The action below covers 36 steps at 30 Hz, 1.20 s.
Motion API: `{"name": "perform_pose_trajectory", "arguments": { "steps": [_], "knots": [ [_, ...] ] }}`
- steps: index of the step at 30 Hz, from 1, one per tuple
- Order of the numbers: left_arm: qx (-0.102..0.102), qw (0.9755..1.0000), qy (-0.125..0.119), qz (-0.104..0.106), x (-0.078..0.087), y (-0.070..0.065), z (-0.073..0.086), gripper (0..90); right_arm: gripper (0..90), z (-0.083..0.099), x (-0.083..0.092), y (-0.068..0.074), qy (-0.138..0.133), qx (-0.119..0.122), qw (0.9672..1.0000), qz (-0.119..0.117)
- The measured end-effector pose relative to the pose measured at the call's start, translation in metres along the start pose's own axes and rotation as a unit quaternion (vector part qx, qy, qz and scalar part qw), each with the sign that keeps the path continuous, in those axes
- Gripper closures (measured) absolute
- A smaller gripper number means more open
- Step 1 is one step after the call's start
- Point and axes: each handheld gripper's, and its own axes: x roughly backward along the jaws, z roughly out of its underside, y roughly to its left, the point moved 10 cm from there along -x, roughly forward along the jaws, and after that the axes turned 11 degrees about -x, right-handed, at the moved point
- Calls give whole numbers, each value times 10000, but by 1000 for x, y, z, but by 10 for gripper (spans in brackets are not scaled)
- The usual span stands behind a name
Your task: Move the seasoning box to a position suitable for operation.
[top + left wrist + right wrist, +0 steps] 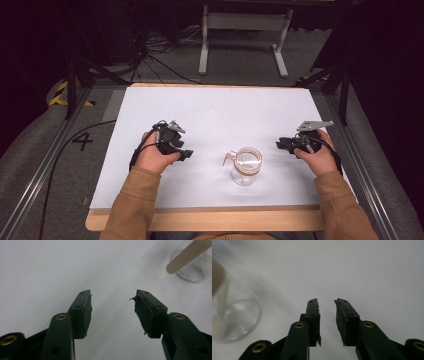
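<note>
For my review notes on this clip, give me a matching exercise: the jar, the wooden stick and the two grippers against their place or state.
Things:
1. glass jar
2. wooden stick
3. left gripper
4. right gripper

Places or states:
a. jaws empty, narrow gap
b. upright on the white table, between both grippers
c. jaws empty, wide gap
d. leaning out over the jar's rim

Pairs: 1-b, 2-d, 3-c, 4-a
</note>
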Motion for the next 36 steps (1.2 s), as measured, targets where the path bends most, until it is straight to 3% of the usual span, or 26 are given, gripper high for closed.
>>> {"name": "perform_pose_trajectory", "arguments": {
  "steps": [6,10,11,12,13,15,17,18,23,24,30,36],
  "knots": [
    [-16,9996,-261,140,6,-6,-10,584,809,-11,13,20,-200,-61,9993,-309],
    [-124,9984,-406,365,11,-17,-21,664,858,-6,18,20,-125,-237,9990,-362],
    [-206,9972,-476,532,12,-27,-28,691,860,-4,19,19,-123,-265,9989,-372],
    [-206,9972,-476,532,12,-27,-28,743,860,-4,19,19,-123,-265,9989,-372],
    [-321,9961,-492,656,12,-32,-31,743,865,-1,21,19,-103,-346,9986,-395],
    [-544,9907,-657,1064,9,-49,-38,745,865,1,23,19,-106,-369,9984,-417],
    [-619,9859,-801,1333,7,-60,-44,748,856,2,24,20,-109,-394,9982,-438],
    [-732,9836,-742,1471,7,-66,-45,761,854,2,24,20,-108,-382,9982,-455],
    [-990,9783,-537,1738,-3,-83,-48,834,846,8,19,23,-1,-378,9981,-490],
    [-1036,9762,-509,1836,-6,-87,-48,849,846,9,19,24,20,-359,9981,-494],
    [-1094,9740,-384,1945,-25,-93,-49,895,847,15,13,33,124,-208,9981,-571],
    [-1064,9719,-255,2085,-42,-95,-49,897,850,22,11,37,226,-213,9977,-604]
  ]
}}
